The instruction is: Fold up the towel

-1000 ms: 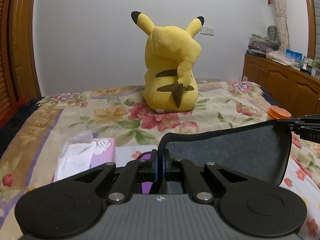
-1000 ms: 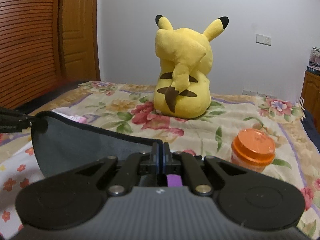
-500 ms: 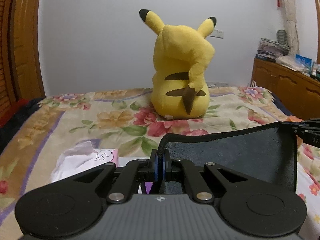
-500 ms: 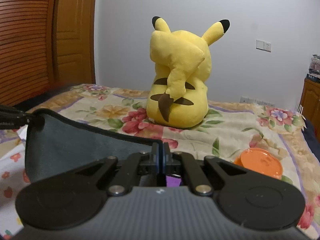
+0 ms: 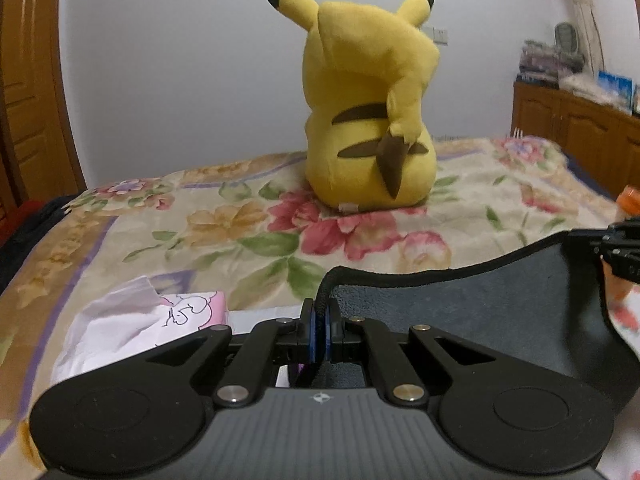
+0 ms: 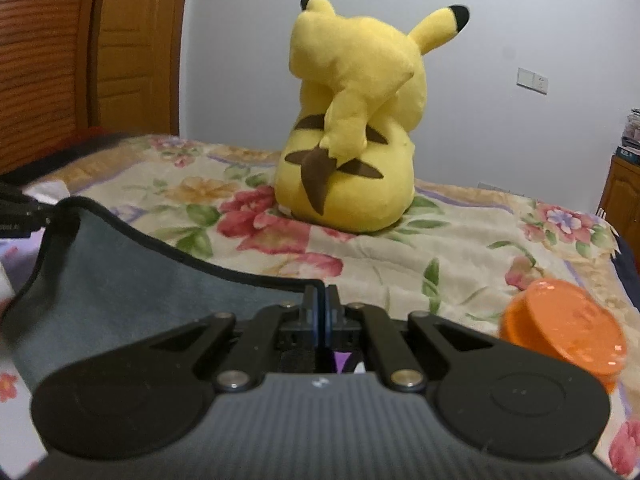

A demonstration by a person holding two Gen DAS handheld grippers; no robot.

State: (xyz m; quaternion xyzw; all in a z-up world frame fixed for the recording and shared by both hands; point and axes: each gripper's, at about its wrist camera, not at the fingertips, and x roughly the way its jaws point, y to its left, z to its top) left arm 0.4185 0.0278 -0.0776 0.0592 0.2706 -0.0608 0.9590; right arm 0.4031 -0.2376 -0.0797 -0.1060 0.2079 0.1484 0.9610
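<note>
My left gripper (image 5: 319, 322) and right gripper (image 6: 322, 312) each pinch a top corner of the grey towel (image 5: 472, 312); it hangs stretched between them above the bed (image 5: 240, 220), long edge left-to-right.

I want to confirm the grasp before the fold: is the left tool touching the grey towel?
Touching. The left wrist view shows the left tool shut on the towel, its black-edged corner pinched between the blue pads.
</note>
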